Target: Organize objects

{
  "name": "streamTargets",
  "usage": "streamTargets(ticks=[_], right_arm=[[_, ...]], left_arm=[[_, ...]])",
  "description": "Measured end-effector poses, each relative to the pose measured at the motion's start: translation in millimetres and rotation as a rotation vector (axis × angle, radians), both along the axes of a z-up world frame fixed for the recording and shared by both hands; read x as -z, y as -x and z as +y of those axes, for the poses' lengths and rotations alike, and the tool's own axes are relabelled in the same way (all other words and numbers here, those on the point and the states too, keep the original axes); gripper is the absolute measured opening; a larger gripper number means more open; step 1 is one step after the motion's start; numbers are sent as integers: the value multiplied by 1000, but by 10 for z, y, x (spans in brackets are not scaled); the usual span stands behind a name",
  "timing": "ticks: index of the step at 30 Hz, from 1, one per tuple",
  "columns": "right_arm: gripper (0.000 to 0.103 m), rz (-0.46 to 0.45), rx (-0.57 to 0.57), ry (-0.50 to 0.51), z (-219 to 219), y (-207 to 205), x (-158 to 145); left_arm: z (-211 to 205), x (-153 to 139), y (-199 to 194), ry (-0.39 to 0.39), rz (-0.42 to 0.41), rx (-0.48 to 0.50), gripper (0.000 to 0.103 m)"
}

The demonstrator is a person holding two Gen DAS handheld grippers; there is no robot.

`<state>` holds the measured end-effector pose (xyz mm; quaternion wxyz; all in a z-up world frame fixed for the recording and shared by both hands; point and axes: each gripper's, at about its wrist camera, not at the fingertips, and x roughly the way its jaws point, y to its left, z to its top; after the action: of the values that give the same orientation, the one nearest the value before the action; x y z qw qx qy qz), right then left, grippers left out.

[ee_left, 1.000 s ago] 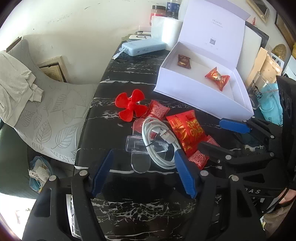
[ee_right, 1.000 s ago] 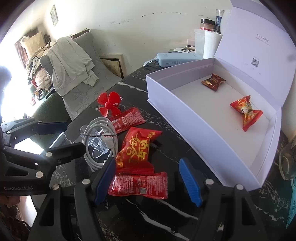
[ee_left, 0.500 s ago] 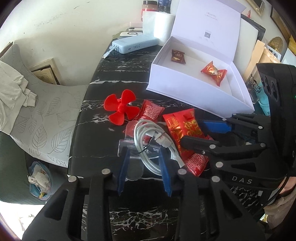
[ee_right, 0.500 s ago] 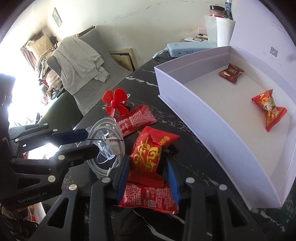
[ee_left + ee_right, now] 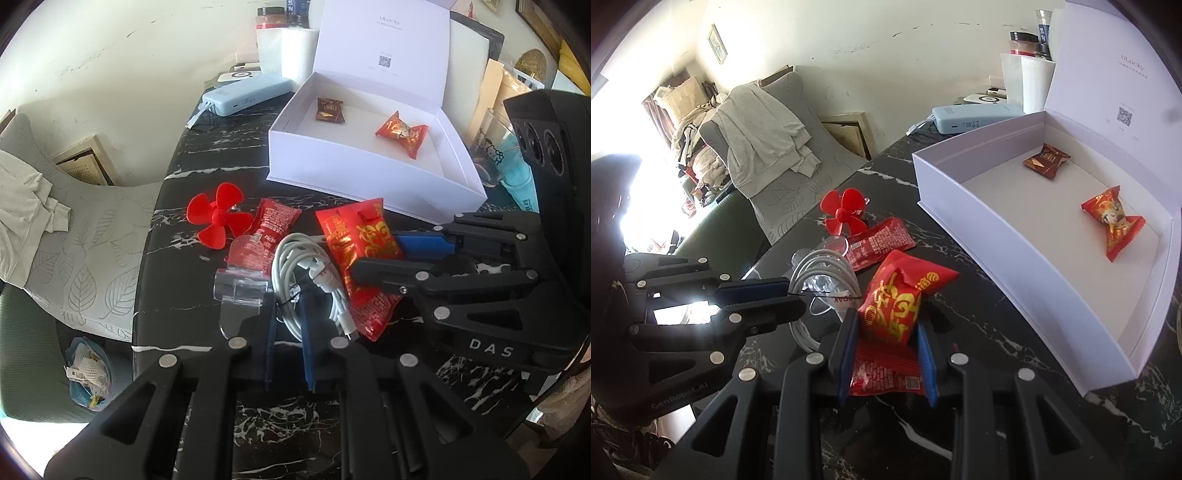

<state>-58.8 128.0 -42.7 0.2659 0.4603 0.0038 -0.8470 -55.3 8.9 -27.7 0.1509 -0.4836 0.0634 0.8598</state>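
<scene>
The left gripper (image 5: 287,321) is clamped on the coiled white cable (image 5: 310,284) near the tabletop's (image 5: 221,155) left edge. The right gripper (image 5: 886,332) is closing, its blue pads pressing the puffy red snack packet with gold characters (image 5: 901,295). Only the right wrist view shows a flat red packet (image 5: 882,373) beneath it. The open white box (image 5: 997,236) holds two candies.

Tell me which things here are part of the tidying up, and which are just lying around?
Part of the tidying:
- white box with two sweets inside
- coiled white cable, gripped by the left tool
- big red packet, with the right tool closing on it
- red fan blade

Just lying around:
- blue power bank
- paper roll
- grey cushion
</scene>
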Motion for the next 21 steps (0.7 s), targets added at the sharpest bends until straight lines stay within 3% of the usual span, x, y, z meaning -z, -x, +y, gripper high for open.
streamTargets(ticks=[6, 13, 19, 21], right_arm=[[30, -32, 40, 3, 190, -173, 59], [30, -50, 57, 0, 295, -341, 132], [30, -33, 81, -16, 396, -464, 87], [30, -23, 94, -26, 453, -518, 57]], left_arm=[[31, 45, -83, -22, -29, 15, 12], [17, 179, -99, -130, -114, 0, 14], [68, 267, -100, -115, -177, -31, 35], [87, 272, -95, -117, -193, -50, 53]])
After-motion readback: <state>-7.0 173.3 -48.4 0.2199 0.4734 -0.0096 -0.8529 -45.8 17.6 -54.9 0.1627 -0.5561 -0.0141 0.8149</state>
